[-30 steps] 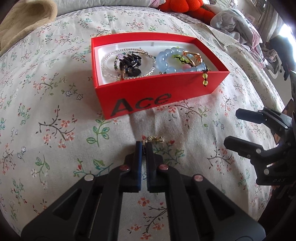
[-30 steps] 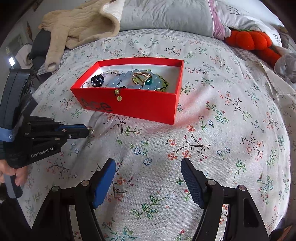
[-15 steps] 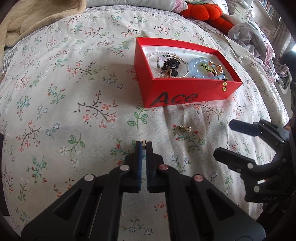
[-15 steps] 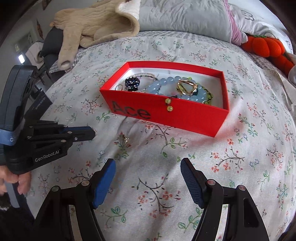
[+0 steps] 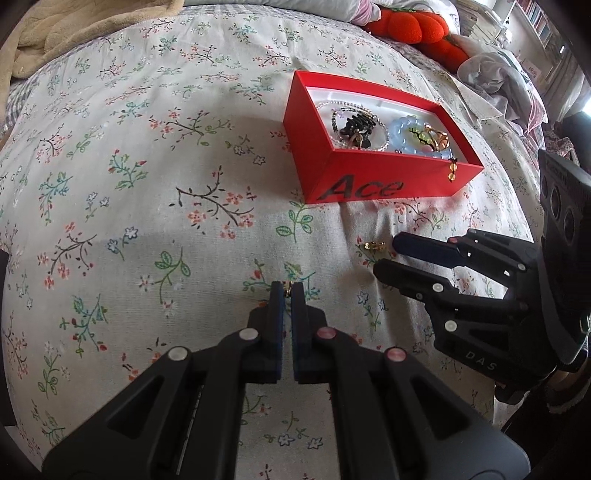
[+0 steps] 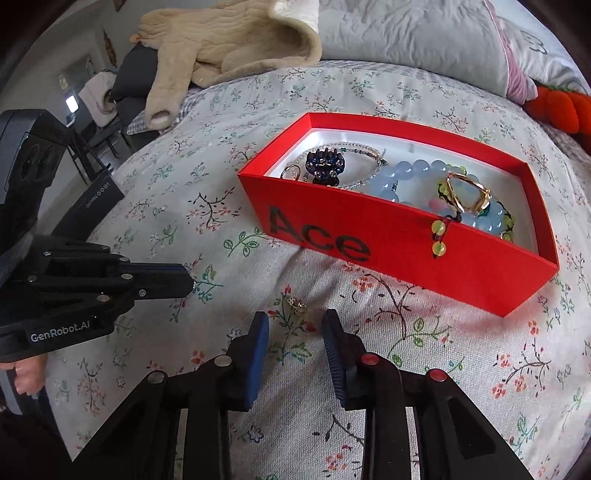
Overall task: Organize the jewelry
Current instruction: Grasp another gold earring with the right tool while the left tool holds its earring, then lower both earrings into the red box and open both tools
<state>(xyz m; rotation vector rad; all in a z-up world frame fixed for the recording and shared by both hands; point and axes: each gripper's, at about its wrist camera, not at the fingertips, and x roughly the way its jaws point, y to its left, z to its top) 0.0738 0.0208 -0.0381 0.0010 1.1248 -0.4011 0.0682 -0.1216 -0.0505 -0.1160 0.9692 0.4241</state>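
A red box marked "Ace" (image 5: 369, 184) (image 6: 406, 251) sits on the flowered bedspread. It holds a black hair claw (image 6: 325, 166), a blue bead bracelet (image 6: 413, 173), a clear bead strand and a gold piece. My left gripper (image 5: 287, 291) (image 6: 190, 284) is shut, with a tiny gold earring piece (image 5: 288, 284) pinched at its tips, left of the box. A second small gold earring (image 6: 295, 303) (image 5: 373, 244) lies on the spread in front of the box. My right gripper (image 6: 295, 321) (image 5: 386, 254) is right at it, its jaws closing, its pads not touching it.
A beige blanket (image 6: 229, 48) and a grey pillow (image 6: 406, 40) lie at the far side of the bed. An orange plush toy (image 5: 417, 29) and a heap of clothes (image 5: 498, 74) are far right. A person's hand (image 6: 26, 373) holds the left gripper.
My left gripper drew back and to the left from the box with the tiny gold piece. My right gripper moved in on the lying earring and its jaws narrowed.
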